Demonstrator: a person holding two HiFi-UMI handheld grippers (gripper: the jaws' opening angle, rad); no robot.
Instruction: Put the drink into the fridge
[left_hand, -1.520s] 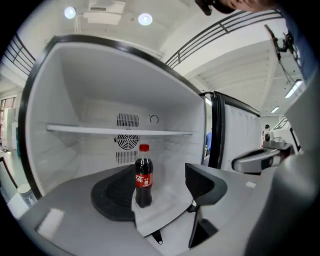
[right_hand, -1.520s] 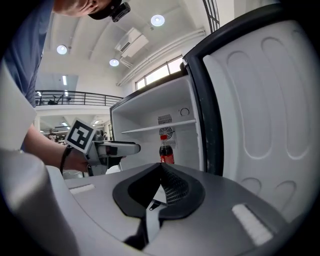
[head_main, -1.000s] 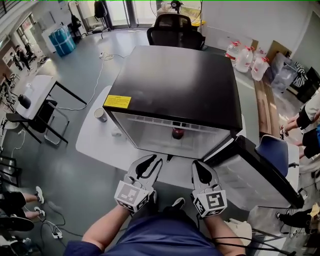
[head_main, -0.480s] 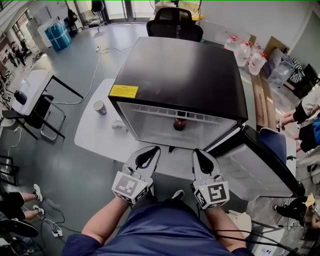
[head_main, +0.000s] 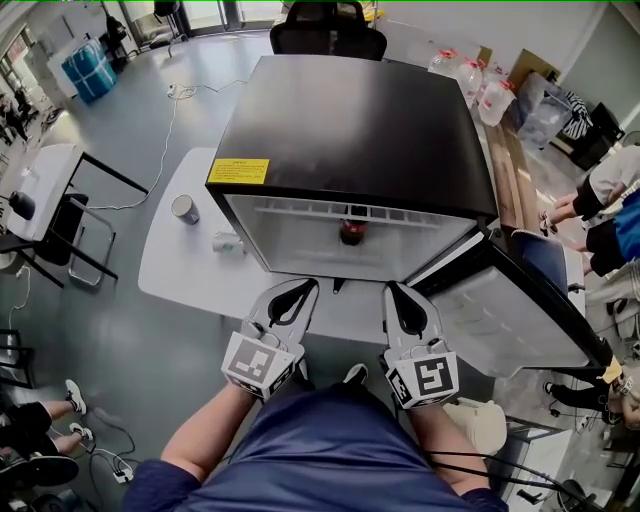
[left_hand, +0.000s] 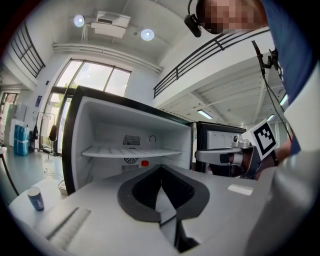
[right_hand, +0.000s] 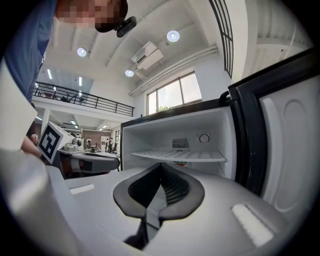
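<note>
Drink (head_main: 351, 232) in fridge (head_main: 360, 120), left gripper (head_main: 308, 288) jaws newly pressed together, right gripper (head_main: 393, 291) jaws together

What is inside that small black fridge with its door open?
A dark drink bottle stands on the floor of the fridge, below a white shelf that looks bare. Seen from above, the fridge's black top hides the back of the inside.

Right gripper (right_hand: 159, 169) fingers (right_hand: 179, 189) pressed together, empty. Open fridge (right_hand: 176, 131) ahead, white shelf (right_hand: 176, 156) inside; door (right_hand: 290, 150) at right.
</note>
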